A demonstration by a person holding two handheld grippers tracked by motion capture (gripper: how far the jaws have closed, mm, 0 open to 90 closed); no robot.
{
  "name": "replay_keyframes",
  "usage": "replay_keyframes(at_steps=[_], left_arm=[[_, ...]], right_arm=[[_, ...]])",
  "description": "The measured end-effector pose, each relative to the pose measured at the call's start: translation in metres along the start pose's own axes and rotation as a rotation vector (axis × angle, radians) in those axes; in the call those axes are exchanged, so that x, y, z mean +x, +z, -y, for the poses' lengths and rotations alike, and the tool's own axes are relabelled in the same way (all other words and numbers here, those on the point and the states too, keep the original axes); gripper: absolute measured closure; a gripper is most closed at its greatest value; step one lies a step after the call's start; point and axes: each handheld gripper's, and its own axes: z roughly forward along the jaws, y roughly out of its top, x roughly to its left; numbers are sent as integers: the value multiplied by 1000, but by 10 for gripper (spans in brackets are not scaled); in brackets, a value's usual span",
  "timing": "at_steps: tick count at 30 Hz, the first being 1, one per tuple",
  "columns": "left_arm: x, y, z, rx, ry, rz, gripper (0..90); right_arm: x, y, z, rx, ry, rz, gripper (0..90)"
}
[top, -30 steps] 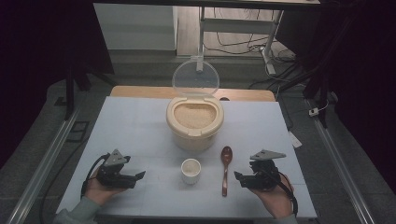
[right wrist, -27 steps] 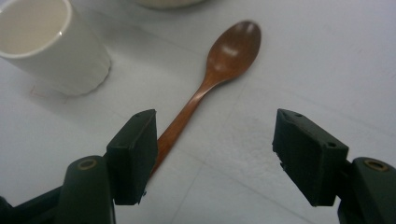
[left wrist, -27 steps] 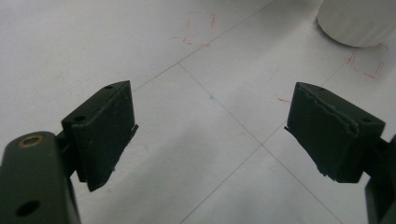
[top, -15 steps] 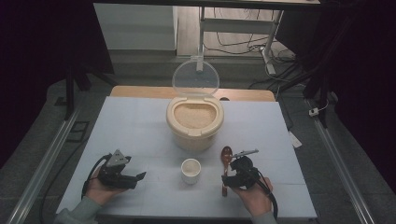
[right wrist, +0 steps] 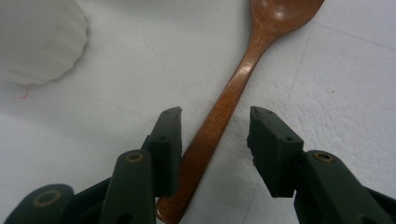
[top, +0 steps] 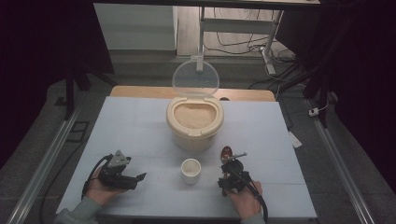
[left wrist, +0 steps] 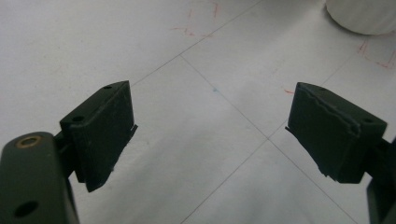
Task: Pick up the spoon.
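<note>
A dim room with dark curtains at both sides surrounds a pale blue-white table (top: 140, 126), its top ruled with thin grid lines. Near the middle of the table stands a cream rice container (top: 194, 122) with its clear round lid (top: 195, 78) tipped up behind it and pale grains filling the inside. Just in front of the container, toward the person, sits a small white cup (top: 190, 170). To the right of the container's front edge, and right of the cup, a brown wooden spoon (right wrist: 233, 93) lies flat on the table, its bowl pointing toward the container and its handle toward the person. The right gripper (right wrist: 215, 140), held in the person's right hand (top: 246, 201), is low over the spoon's handle; its jaws have just been closing and now stand part-way apart with the handle between them. The left pad lies close against the handle's lower end, while a clear gap remains at the other pad, so the spoon is not yet clamped. Well to the left of the container's front, the left gripper (left wrist: 212, 135) rests in the person's left hand (top: 100, 190) just above bare table, its jaws spread wide with nothing between them; the cup's edge shows at the top right of the left gripper view.
</note>
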Motion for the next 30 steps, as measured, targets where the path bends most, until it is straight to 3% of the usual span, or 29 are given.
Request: replay_keyframes(at_steps=[6,15,21,30], left_arm=[[0,0,0,2,0,-1,145],[2,-1,2,0,-6,-3,145],[4,-2,4,-1,-16,-3,145],[5,-2,5,-3,-22,2,145]], right_arm=[[4,5,0,14,-1,12,590],[1,5,-2,16,54,30,775],[-2,6,-4,31,73,17,784],[-5,5,-2,14,36,3,789]])
